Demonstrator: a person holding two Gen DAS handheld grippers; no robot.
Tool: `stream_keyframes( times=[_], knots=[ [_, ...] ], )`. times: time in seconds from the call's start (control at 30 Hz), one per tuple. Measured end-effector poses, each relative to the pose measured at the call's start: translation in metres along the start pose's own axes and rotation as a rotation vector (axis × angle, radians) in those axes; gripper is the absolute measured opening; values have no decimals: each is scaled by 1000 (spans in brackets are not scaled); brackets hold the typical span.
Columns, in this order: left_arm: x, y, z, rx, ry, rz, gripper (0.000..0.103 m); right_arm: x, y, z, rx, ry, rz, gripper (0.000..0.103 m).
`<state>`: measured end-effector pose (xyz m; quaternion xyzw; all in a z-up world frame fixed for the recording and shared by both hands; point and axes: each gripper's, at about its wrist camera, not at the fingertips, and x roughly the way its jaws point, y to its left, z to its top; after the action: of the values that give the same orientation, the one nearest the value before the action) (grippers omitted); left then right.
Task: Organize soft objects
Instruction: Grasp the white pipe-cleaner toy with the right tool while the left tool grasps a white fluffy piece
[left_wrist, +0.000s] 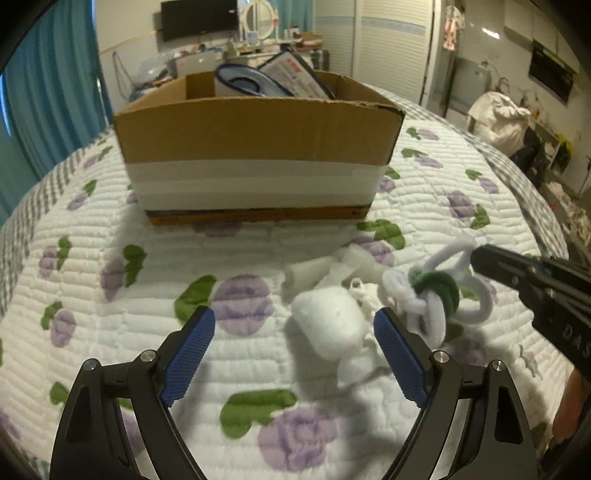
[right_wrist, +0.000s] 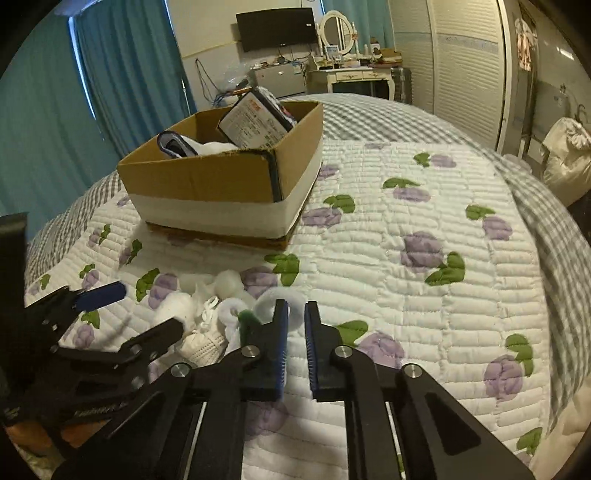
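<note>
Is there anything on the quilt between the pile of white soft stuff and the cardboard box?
Nothing visible. Bare quilt lies between the white soft pile and the cardboard box; the box's near wall must be cleared.

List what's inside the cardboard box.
Inside the cardboard box: a printed package leaning upright, a blue-rimmed white item and something white beside it. The walls hide the box floor and anything lower.

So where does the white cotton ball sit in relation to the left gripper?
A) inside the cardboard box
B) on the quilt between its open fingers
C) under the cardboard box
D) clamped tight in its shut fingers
B: the cotton ball lies on the quilt between the left gripper's spread blue fingers, which do not visibly touch it.
</note>
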<state>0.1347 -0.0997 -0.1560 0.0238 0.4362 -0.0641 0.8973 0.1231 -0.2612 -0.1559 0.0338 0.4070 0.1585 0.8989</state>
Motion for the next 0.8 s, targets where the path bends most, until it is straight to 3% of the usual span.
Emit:
stream_keyframes(
  times=[0.1,0.17,0.23,0.3,0.33,0.47,0.63,0.67,0.7,0.8],
  knots=[
    [9,-5,0,30,37,-29,57,3,0,-2,3,10,17,6],
    [14,-5,-2,39,53,-45,48,6,2,-3,0,24,30,6],
    [13,-3,-2,31,53,-78,40,7,5,-3,-7,17,20,20],
    [11,-2,-3,38,55,-92,35,11,9,-4,-5,28,36,55],
    [9,-1,-3,44,53,-96,33,11,10,-5,-4,24,38,56],
    [-5,5,-3,56,25,-95,30,20,19,-6,-9,55,78,56],
    [-21,18,0,56,-5,-88,30,41,27,-9,-28,127,40,56],
    [-24,19,0,57,-9,-88,30,42,29,-10,-35,130,26,51],
    [-25,19,1,58,-12,-86,30,42,30,-10,-41,133,13,34],
    [-34,22,-1,56,-22,-87,30,33,33,-8,-28,114,27,34]
  ],
)
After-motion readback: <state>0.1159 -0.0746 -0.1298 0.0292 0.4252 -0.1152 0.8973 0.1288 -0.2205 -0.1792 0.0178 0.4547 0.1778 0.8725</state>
